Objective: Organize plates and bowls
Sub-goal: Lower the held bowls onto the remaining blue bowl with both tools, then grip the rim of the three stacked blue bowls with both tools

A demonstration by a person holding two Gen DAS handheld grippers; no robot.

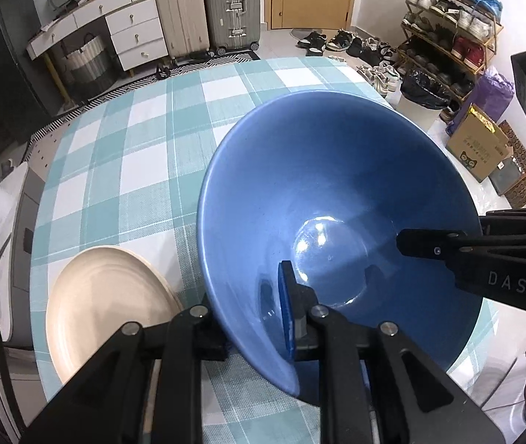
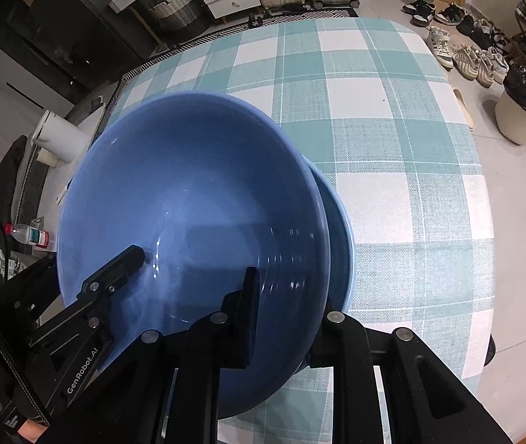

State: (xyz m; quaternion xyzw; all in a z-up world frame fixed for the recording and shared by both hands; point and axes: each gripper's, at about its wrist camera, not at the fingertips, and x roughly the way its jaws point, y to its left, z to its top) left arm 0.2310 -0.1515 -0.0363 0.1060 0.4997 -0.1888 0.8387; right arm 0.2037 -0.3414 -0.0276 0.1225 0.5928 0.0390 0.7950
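Observation:
A large blue bowl (image 1: pixel 337 192) is held over the checked tablecloth. My left gripper (image 1: pixel 253 318) is shut on its near rim, one finger inside (image 1: pixel 287 296) and one outside. My right gripper (image 2: pixel 289 318) is shut on the same bowl's (image 2: pixel 189 203) opposite rim, one finger (image 2: pixel 248 307) inside; it also shows in the left wrist view (image 1: pixel 448 251) reaching in from the right. A second blue bowl (image 2: pixel 340 229) sits under it, its rim showing at the right. A cream plate (image 1: pixel 107 296) lies on the table to the left.
The table with the teal-and-white checked cloth (image 1: pixel 144 140) stretches ahead. Beyond it stand suitcases (image 1: pixel 204 7), a white drawer unit (image 1: pixel 130 29) and a shoe rack (image 1: pixel 451 22). A white roll (image 2: pixel 59 133) and a bottle (image 2: pixel 31 236) sit left of the table.

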